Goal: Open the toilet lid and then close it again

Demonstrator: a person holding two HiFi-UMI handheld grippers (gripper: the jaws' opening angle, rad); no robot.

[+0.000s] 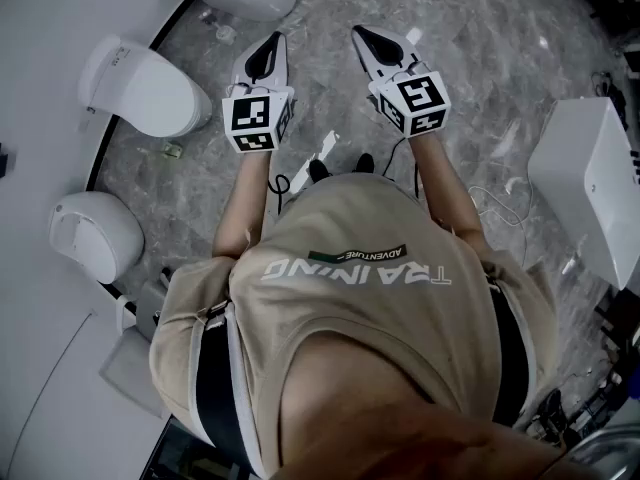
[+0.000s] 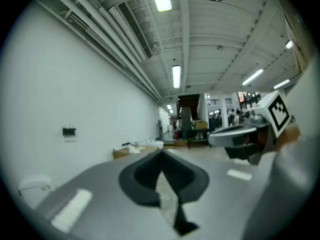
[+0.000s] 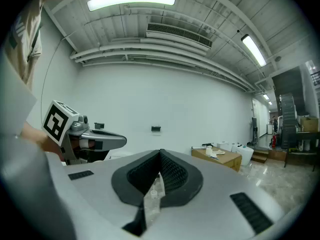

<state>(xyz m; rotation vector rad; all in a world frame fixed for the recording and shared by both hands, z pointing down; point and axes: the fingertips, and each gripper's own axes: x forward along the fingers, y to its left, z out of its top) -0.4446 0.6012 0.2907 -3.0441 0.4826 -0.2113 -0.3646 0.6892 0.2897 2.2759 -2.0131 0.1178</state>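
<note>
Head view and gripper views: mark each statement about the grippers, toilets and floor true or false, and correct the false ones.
1. The left gripper holds a toilet lid. False: its jaws are together on nothing, up in the air.
2. The right gripper has its jaws together. True.
3. The near toilet and the middle toilet, both at the person's left, have their lids down. True.
4. The floor is plain white. False: it is grey and marbled.
</note>
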